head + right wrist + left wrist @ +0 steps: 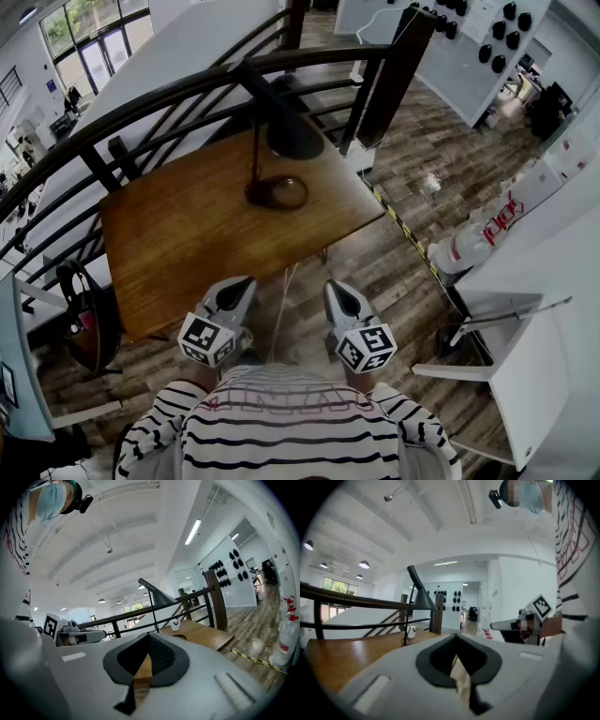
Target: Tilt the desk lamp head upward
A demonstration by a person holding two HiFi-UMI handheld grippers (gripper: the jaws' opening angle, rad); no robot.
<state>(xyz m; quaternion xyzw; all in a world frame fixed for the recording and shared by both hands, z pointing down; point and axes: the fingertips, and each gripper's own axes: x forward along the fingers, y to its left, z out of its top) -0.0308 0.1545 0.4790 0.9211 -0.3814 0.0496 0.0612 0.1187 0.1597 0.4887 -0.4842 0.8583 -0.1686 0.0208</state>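
A black desk lamp stands at the far side of the wooden table (187, 244), its round base (275, 193) on the top and its cone head (292, 136) pointing down. The same lamp head (423, 601) shows far ahead in the left gripper view, and again as a lamp head (159, 597) in the right gripper view. My left gripper (236, 289) and right gripper (337, 291) are held side by side near my chest, short of the table's near edge. Both the left gripper (456, 637) and the right gripper (149, 638) are shut on nothing, well apart from the lamp.
A black railing (187, 89) runs behind the table. A dark chair (86, 314) stands at the left. Large water bottles (473, 246) and white desks (525, 375) are at the right, beside striped floor tape (405, 230). A cable (281, 305) hangs off the table's near edge.
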